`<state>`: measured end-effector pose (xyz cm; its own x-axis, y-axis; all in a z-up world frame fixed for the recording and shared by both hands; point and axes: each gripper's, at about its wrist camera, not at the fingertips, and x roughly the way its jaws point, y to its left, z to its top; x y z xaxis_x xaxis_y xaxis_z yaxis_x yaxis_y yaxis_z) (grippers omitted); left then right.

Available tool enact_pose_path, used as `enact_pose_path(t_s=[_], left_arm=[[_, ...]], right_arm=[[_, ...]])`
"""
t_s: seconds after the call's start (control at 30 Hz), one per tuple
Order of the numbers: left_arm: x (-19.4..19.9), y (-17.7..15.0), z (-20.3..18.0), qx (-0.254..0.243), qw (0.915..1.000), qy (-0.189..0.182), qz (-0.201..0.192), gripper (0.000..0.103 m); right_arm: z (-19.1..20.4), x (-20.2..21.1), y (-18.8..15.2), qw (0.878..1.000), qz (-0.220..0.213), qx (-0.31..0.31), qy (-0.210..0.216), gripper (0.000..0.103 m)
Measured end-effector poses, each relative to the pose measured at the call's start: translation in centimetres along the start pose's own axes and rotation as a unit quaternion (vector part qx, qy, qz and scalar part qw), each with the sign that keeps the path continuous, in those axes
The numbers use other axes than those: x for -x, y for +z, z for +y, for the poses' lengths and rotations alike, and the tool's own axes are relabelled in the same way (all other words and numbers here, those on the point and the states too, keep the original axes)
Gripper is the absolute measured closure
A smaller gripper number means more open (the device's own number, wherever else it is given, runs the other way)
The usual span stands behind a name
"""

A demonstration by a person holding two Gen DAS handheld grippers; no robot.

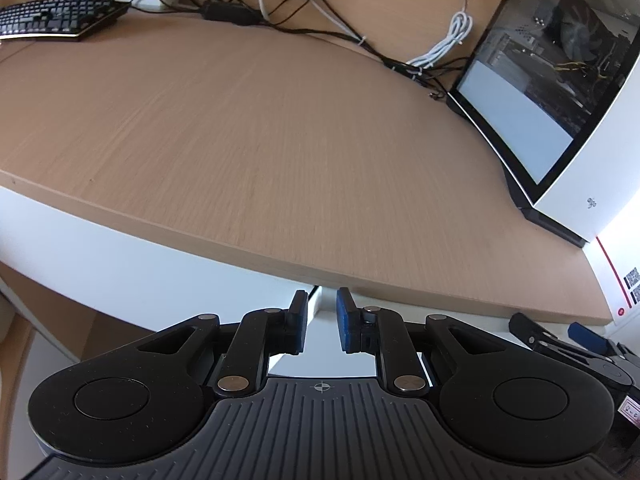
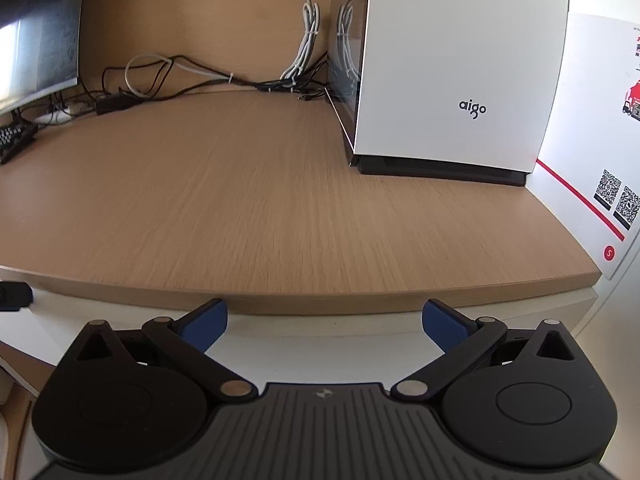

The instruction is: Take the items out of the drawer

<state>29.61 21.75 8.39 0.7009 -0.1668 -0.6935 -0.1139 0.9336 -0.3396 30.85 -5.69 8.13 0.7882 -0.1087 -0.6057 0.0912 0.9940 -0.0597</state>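
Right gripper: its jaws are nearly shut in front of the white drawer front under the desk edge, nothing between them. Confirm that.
Not right. In the right wrist view the right gripper stands wide open, not nearly shut. The rest holds: it faces the white drawer front under the desk edge, with nothing between the jaws.

This is an office workstation. A light wood-grain desk [image 2: 260,200] carries a black computer keyboard [image 1: 52,20] at its far left under a dark monitor [image 2: 36,40], a tangle of black and white cables [image 2: 208,80] along the far edge, and a white "aigo" computer case [image 2: 456,72] on the right.
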Motion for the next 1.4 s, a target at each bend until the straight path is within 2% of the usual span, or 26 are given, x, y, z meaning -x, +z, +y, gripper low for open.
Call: enact_pose_path(t_s=[0.1, 0.23, 0.47, 1.0, 1.13, 1.27, 1.4], left_arm=[[-0.3, 0.2, 0.0, -0.002, 1.0, -0.007, 0.001, 0.086], [-0.6, 0.3, 0.1, -0.01, 0.9997, -0.02, 0.007, 0.079], [-0.7, 0.3, -0.1, -0.015, 0.9994, -0.026, 0.016, 0.075], [-0.2, -0.3, -0.2, -0.018, 0.9994, -0.026, 0.016, 0.075], [0.0, -0.5, -0.3, -0.02, 0.9993, -0.027, 0.016, 0.075], [0.3, -0.8, -0.3, -0.022, 0.9992, -0.028, 0.018, 0.075], [0.5, -1.0, -0.1, -0.023, 0.9991, -0.029, 0.019, 0.075]], right_arm=[[-0.3, -0.1, 0.0, 1.0, 0.006, -0.011, 0.007, 0.0], [-1.0, -0.4, 0.0, 0.999, 0.019, -0.035, 0.021, 0.0], [-0.9, -0.5, 0.0, 0.999, 0.02, -0.033, 0.019, 0.0], [-0.8, -0.1, -0.2, 0.999, 0.019, -0.023, 0.012, 0.0], [-0.7, 0.1, 0.3, 0.999, 0.034, -0.011, 0.012, 0.0], [-1.3, 0.5, 0.9, 1.0, 0.021, -0.015, 0.007, 0.0], [-2.0, -0.3, 1.3, 0.999, 0.034, -0.006, 0.002, 0.0]])
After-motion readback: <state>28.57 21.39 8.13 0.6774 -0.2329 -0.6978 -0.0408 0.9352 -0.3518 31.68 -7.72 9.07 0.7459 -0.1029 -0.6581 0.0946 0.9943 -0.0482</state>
